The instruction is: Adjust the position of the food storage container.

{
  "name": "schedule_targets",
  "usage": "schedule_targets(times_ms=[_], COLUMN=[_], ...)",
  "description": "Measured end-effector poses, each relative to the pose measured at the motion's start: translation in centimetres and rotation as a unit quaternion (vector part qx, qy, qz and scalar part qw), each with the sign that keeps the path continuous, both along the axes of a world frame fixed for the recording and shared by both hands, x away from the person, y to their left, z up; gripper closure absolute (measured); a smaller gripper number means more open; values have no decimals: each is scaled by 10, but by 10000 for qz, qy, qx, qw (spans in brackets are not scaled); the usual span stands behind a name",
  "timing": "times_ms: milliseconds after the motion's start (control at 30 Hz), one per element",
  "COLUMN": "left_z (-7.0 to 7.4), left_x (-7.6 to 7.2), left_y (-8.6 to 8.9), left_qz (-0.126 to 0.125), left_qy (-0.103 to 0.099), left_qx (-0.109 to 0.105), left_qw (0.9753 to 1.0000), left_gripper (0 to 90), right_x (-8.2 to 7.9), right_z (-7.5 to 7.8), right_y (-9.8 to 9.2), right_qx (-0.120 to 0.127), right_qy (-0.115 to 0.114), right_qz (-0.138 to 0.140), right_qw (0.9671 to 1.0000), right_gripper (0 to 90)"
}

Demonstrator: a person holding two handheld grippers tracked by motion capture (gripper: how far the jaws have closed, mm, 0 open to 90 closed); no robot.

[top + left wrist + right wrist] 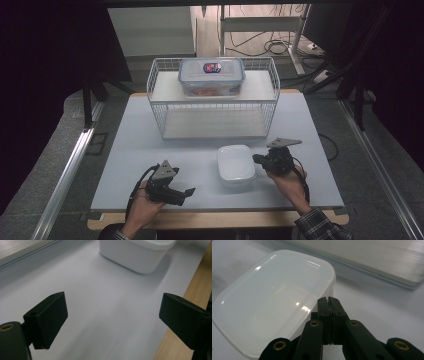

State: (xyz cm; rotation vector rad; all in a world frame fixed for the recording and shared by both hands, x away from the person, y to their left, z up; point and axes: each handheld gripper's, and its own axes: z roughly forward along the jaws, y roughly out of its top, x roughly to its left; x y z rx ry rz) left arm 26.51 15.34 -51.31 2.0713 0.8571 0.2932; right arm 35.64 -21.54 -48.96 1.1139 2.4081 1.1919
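High view: the left gripper (186,194) rests low at the near edge of the table (130,150), its 2 jaws spread wide with nothing between them. In the left gripper view the same 2 jaws stand far apart over bare table surface, and the white container (136,255) lies ahead of the fingertips and slightly to their right, well apart from them. In the high view the white container (235,165) sits between the 2 grippers, its long axis running away from the person, toward the wire rack (212,97) that carries a clear lidded box (212,76) on its upper shelf. The right gripper (257,160) is just beside the container's right side. In the right gripper view its fingers (323,315) are pressed together, pinching nothing, and the tip sits at the near corner of the white container (272,297), at or just above the lid rim; actual contact cannot be confirmed. Judgement: the right gripper is the nearer of the 2, and the container lies directly ahead and left of its closed tip, so any push or grasp depends on that offset.
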Motion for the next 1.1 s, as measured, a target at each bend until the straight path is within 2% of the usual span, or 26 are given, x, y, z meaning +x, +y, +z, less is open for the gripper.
schedule_targets(times_ms=[67,167,267,333,400,433,500,567,600,733,767,900,1000,1100], left_z=[0,0,0,0,-1,-1,0,0,0,0,0,0,-1,-1], left_x=[0,0,-1,-1,-1,-1,-1,-1,-1,0,0,0,1,3], left_y=[0,0,2,3,5,5,6,7,7,8,8,9,9,10], left_qz=[0,18,43,62,89,89,111,131,135,181,190,195,209,237], left_qy=[13,-1,-20,-26,-35,-35,-52,-50,-43,-23,-23,-24,-18,-16], left_qx=[0,27,44,58,69,69,74,59,47,16,14,32,52,78], left_qw=[10000,10000,10000,10000,9999,9999,9999,9999,9999,9998,9998,9998,9998,9997], left_gripper=[80,80,80,80,80,80,80,80,80,80,80,80,80,80], right_x=[-1,-5,-9,-15,-28,-28,-44,-48,-57,-67,-70,-66,-61,-58], right_z=[-2,2,8,13,17,17,19,20,21,19,13,1,-2,-1], right_y=[7,9,6,4,5,5,8,9,10,16,23,31,28,24], right_qx=[20,-137,-36,68,107,107,174,206,286,271,182,-113,-28,-62], right_qy=[50,-173,-239,-200,-143,-143,-129,-114,-34,46,164,278,409,338], right_qz=[88,131,142,196,400,400,623,694,834,1052,1194,1338,1309,1206], right_qw=[9999,9997,9996,9996,9990,9990,9978,9973,9961,9941,9925,9905,9905,9921], right_gripper=[882,881,881,881,875,875,869,869,869,869,869,868,878,879])
